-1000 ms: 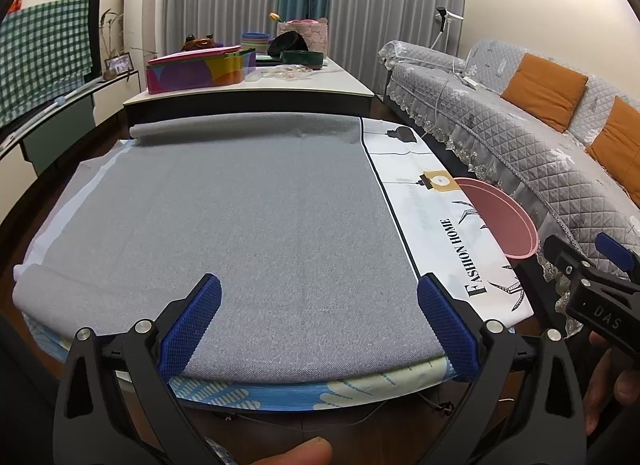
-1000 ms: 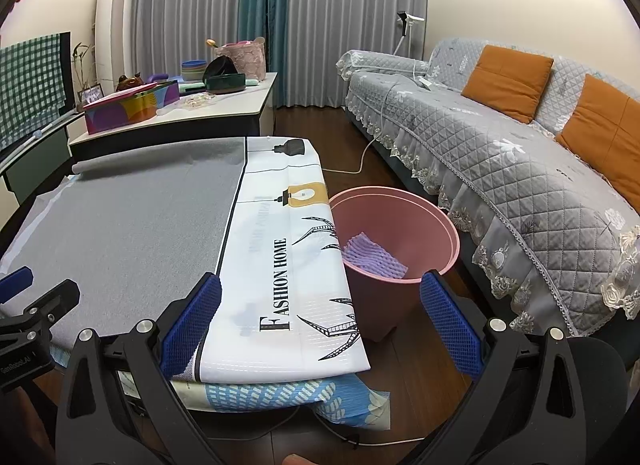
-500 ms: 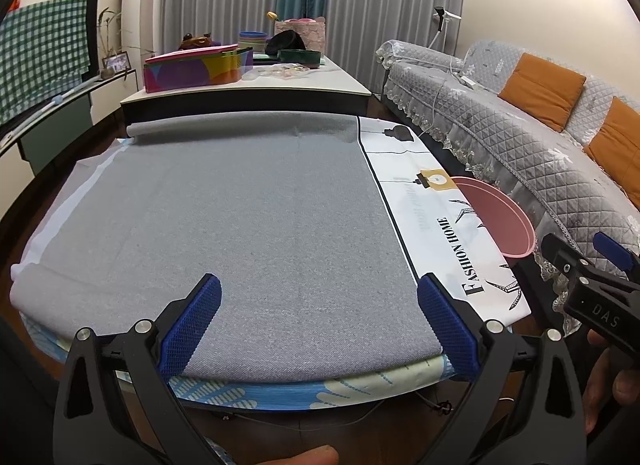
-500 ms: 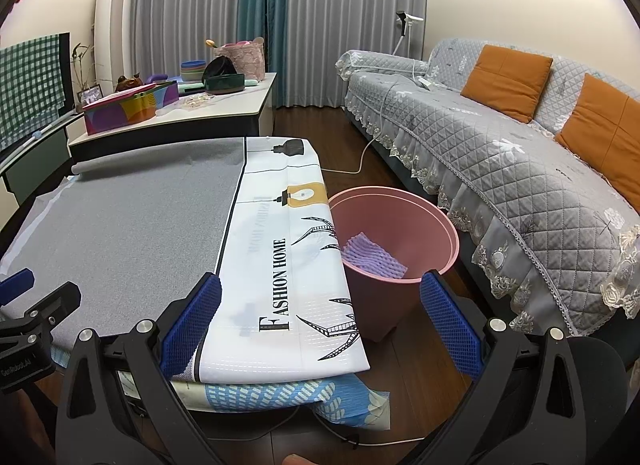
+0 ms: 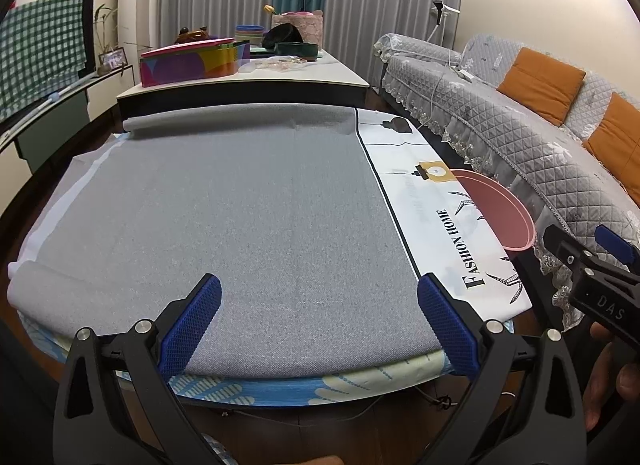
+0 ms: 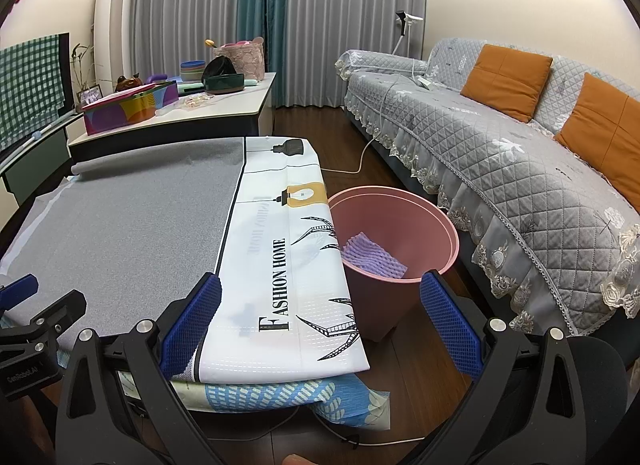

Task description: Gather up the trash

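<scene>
Since nothing is left lying on the table [image 5: 248, 225] that I can see, I judge the collecting to be at or near its end: the grey mat [image 5: 224, 205] is bare from edge to edge, and so is the white printed cloth [image 6: 280, 265] beside it on the right. Just off that right edge, on the floor between table and sofa [image 6: 500, 153], stands the pink bin [image 6: 448, 233], and inside it lies a piece of purple foam netting [image 6: 372, 257], the only trash I can make out anywhere. My left gripper [image 5: 318, 321] hangs over the near edge of the mat with its fingers spread wide and nothing between them; my right gripper [image 6: 320, 321] is likewise wide apart and empty, looking across the cloth's near corner toward the bin. Next, as I read it, I should check for anything missed. The far table [image 6: 224, 109] holds a box, bowls and some small clear bits, but I cannot tell whether any of it is rubbish. If not, I need only draw both tools back.
</scene>
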`<state>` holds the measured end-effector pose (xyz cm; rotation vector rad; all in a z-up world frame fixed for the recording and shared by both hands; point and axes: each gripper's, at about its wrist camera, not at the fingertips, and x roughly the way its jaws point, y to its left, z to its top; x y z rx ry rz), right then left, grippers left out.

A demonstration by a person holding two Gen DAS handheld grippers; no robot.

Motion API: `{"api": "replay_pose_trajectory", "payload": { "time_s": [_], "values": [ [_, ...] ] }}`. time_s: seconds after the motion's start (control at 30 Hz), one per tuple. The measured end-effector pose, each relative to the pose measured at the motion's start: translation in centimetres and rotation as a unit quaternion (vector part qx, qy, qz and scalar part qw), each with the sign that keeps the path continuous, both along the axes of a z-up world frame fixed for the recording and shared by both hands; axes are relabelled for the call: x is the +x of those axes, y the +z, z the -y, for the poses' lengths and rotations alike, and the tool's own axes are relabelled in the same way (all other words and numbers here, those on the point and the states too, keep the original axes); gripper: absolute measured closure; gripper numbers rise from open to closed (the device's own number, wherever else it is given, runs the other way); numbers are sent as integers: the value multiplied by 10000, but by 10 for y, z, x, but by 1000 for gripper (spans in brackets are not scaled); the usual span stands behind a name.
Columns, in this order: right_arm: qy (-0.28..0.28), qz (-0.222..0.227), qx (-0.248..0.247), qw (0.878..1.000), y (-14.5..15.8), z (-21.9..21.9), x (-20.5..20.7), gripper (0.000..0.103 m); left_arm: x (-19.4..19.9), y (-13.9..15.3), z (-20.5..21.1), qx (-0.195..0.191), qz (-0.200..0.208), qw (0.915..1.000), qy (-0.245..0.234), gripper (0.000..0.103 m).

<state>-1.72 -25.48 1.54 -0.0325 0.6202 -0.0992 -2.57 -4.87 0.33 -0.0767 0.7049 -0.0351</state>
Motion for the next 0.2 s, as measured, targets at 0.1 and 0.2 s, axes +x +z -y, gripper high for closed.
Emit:
{"api": "replay_pose_trajectory", "payload": {
  "time_s": [0.1,0.2],
  "values": [
    [0,-3,-2,10000,0,0,0,5,1,0,0,7,-31,10000,22,8],
    [-1,2,1,10000,0,0,0,5,1,0,0,15,-32,10000,22,8]
  ]
}}
